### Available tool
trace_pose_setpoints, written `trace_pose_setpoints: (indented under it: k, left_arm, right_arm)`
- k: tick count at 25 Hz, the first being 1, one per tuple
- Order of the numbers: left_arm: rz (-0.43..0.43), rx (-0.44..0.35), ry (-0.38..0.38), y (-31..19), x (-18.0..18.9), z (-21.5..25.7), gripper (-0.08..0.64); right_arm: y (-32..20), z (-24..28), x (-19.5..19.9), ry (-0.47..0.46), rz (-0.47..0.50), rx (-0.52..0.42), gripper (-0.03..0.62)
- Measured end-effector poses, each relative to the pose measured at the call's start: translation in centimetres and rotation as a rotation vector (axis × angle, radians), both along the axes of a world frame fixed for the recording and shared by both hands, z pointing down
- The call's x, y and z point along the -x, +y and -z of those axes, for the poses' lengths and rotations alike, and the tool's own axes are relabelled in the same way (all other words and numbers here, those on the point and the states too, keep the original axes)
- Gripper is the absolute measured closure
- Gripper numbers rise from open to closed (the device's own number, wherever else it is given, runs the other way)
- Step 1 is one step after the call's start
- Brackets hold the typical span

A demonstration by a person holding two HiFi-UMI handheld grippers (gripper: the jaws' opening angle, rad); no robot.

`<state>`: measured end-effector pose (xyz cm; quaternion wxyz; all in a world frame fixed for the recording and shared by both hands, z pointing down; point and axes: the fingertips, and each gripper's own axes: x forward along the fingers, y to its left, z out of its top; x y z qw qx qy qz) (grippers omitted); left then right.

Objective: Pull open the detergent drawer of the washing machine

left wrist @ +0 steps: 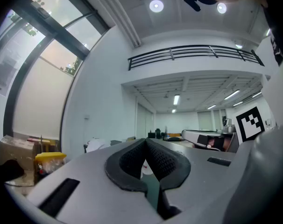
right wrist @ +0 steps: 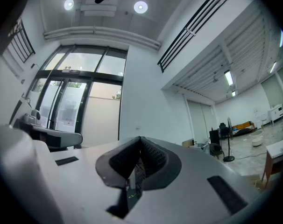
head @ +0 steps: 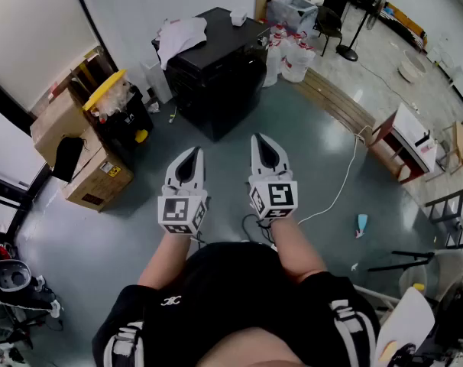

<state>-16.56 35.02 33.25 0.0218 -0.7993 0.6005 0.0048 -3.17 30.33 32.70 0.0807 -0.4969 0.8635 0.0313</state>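
In the head view, the left gripper (head: 191, 153) and the right gripper (head: 263, 139) were held side by side in front of the person, both pointing towards a black washing machine (head: 216, 82) that stood well apart across the floor with a white cloth (head: 181, 34) on its top. Its detergent drawer could not be picked out from there. Left of it, a yellow-lidded bin (head: 115, 102) was stuffed with what looked like clear plastic rubbish. Cardboard boxes (head: 95, 179) sat nearer, contents unseen, and white bags (head: 290, 55) bulged on the machine's far side. In the left gripper view, the ribbed pads (left wrist: 167, 158) met at their tips with nothing between them. The right gripper view showed the same: jaws pressed together and empty. The approach probably called for closing the distance first, spreading one gripper's jaws, meeting the drawer front level, then pulling straight back.
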Motion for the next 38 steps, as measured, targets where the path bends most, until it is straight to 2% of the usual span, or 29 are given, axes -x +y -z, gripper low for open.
trace_pose_setpoints:
  k: [24, 38]
  left_arm:
    - [0.037, 0.020, -0.011, -1.3, -8.1, -1.2, 0.560]
    - [-0.003, 0.002, -0.023, -6.6, -11.6, -1.7, 0.558]
  right_arm:
    - [-1.4, -1.8, -8.6, 0.007, 0.008, 0.020, 0.588]
    - [-5.8, -2.2, -12.2, 0.015, -0.030, -0.004, 0.588]
